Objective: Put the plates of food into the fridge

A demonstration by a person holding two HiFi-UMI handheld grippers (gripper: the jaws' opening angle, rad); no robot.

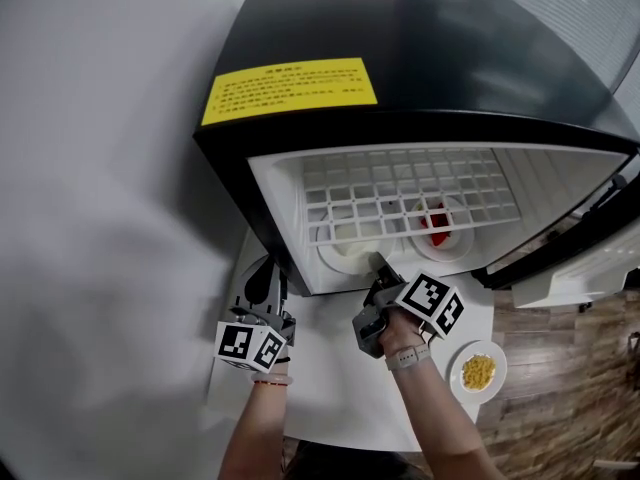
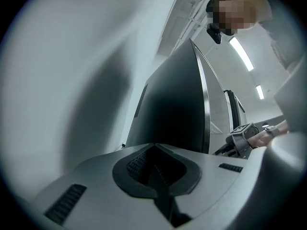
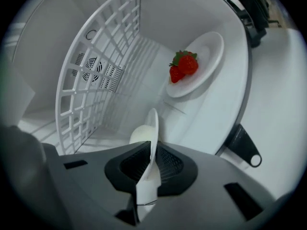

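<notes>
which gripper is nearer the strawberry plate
Right. The right gripper reaches into the fridge, shut on a plate beside the strawberry plate. The left gripper hangs outside, by the fridge's left wall.

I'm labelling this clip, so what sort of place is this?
Probably an office or lab corner staged as a kitchen: a small black fridge with its door open, a white table, wood-look floor and ceiling strip lights.

The right gripper's [image 3: 151,162] 2 jaws pinch the rim of a white plate [image 3: 152,128], seen edge-on, inside the fridge [image 3: 144,13]. Well beyond it, a second plate [image 3: 206,56] carries strawberries [image 3: 183,66]. A white wire shelf [image 3: 105,61] stands opposite, with a round vent [image 3: 91,71] behind it.
</notes>
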